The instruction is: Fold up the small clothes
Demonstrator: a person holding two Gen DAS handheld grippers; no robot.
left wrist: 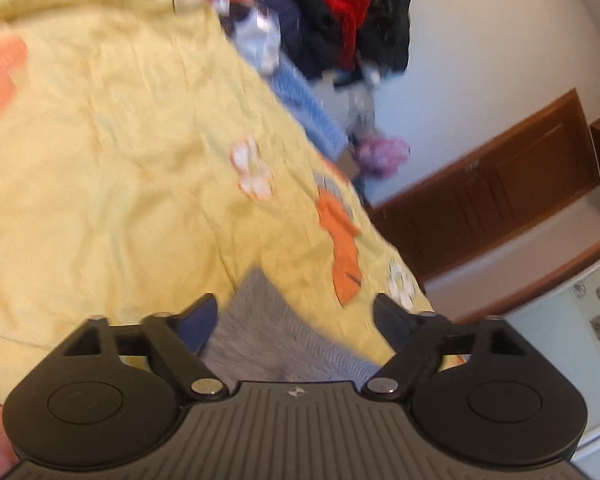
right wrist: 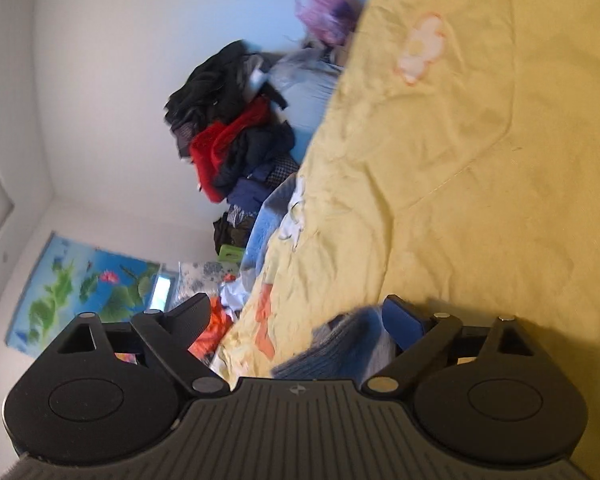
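Observation:
A grey knitted garment lies on the yellow bedspread, right below my left gripper. That gripper is open, its fingers spread wide with the grey cloth lying loose between them and touching neither pad. In the right wrist view the same grey-blue knit rests on the yellow bedspread between the fingers of my right gripper. This gripper is open too; the cloth lies close to its blue-padded right finger, not pinched.
A heap of dark, red and blue clothes lies past the far edge of the bed, also a pile in the right view. A brown wooden door, a purple bundle and a lotus poster stand along the walls.

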